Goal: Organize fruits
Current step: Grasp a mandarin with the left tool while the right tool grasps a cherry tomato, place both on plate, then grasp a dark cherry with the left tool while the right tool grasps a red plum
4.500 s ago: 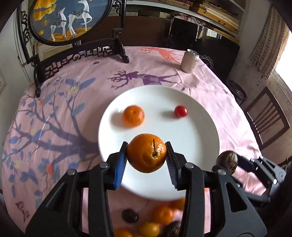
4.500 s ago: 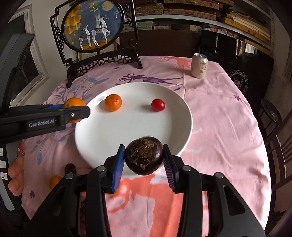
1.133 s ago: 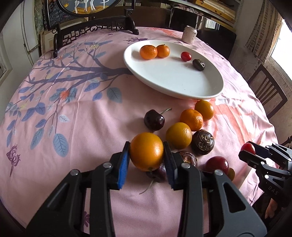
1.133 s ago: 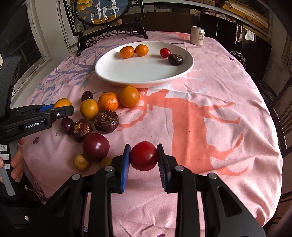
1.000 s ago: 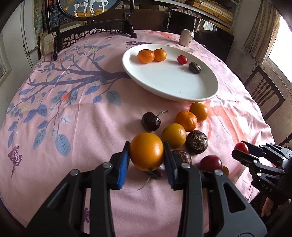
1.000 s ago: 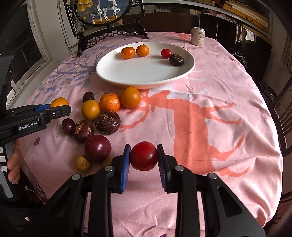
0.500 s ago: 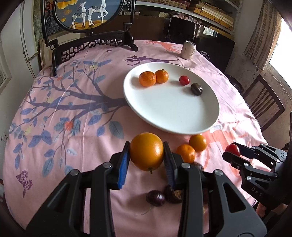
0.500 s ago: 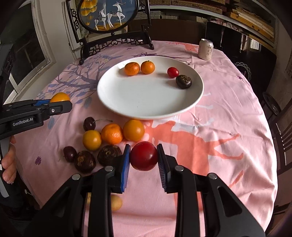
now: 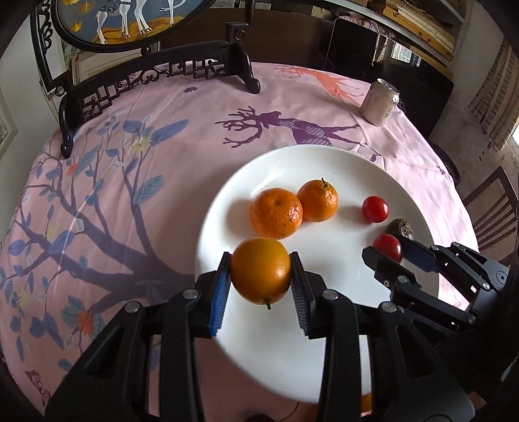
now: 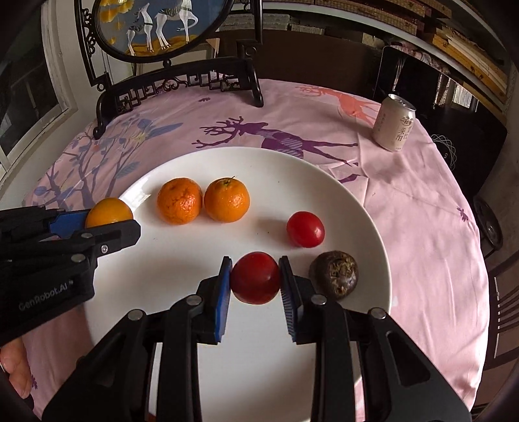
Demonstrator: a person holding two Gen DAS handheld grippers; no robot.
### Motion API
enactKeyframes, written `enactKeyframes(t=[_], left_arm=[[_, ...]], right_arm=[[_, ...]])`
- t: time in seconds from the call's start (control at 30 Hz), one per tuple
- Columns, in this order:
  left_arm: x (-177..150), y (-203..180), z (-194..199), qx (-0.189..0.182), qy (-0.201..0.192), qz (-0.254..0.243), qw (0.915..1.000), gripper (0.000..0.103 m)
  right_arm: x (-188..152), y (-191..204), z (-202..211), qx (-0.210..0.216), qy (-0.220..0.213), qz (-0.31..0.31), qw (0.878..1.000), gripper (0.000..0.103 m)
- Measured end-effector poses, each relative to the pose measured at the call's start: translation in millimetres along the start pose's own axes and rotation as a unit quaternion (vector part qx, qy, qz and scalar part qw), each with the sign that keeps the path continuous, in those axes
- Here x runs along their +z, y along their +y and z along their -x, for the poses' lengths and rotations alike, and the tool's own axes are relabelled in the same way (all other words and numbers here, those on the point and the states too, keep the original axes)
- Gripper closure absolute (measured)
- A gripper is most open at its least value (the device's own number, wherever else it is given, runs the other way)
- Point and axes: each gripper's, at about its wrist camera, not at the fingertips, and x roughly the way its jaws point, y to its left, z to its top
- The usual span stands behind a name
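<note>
My left gripper (image 9: pixel 261 280) is shut on an orange (image 9: pixel 260 269) and hangs over the near left part of the white plate (image 9: pixel 324 363). My right gripper (image 10: pixel 255 282) is shut on a red fruit (image 10: pixel 255 277) over the plate's (image 10: pixel 181 259) near middle. On the plate lie two mandarins (image 10: pixel 179 200) (image 10: pixel 227 199), a small red tomato (image 10: pixel 305 229) and a dark wrinkled fruit (image 10: pixel 334 273). The left gripper with its orange (image 10: pixel 108 212) shows at the left of the right wrist view. In the left wrist view the right gripper (image 9: pixel 389 248) carries its red fruit (image 9: pixel 387 247).
A drink can (image 10: pixel 393 122) stands at the far right on the pink patterned tablecloth (image 9: pixel 129 168). A dark carved stand with a round deer picture (image 10: pixel 155 26) fills the table's far side. A wooden chair (image 9: pixel 493 207) stands to the right. A person's hand (image 10: pixel 14 366) holds the left gripper.
Both grippers have travelled forward from the loose fruit near the table's front edge to above the plate, each still holding its fruit. The loose fruit pile has dropped out of view.
</note>
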Motion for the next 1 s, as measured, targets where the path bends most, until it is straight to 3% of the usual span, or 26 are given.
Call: enactKeyframes(t=[0.2,0.23,0.27,0.43,0.53,0.6,0.73,1.0], left_arm=[[10,3,-12,-0.004,0.004,0.006,1.0000,0.066],[11,4,-10,-0.006,0.000,0.008,1.0000,0.064],[13,4,-6,-0.008,-0.005,0.008,0.9999,0.054],[3,7,46,-0.031,-0.048,0.005,0.9983,0.043],[-25,8,91,-0.037,-0.086,-0.006,0.9956,0.026],[-52,10,117,-0.038,-0.110,-0.017,0.9931,0.019],[-107,17,142,-0.051,-0.122,-0.018,0.9911,0.015],[-162,45,156,-0.033,-0.114,0.002,0.9930,0.008]], right_arm=[[15,-4,-21,-0.010,0.009,0.006,1.000,0.073],[16,-4,-22,-0.014,0.010,0.008,1.000,0.064],[18,-4,-22,-0.017,0.008,0.011,1.000,0.047],[15,-1,19,-0.054,-0.025,0.030,0.998,0.047],[-8,4,60,-0.077,-0.037,0.038,0.996,0.045],[-34,9,85,-0.071,-0.039,0.030,0.996,0.034],[-91,19,122,-0.049,-0.054,-0.005,0.997,0.014],[-141,37,158,-0.071,-0.065,-0.020,0.995,0.009]])
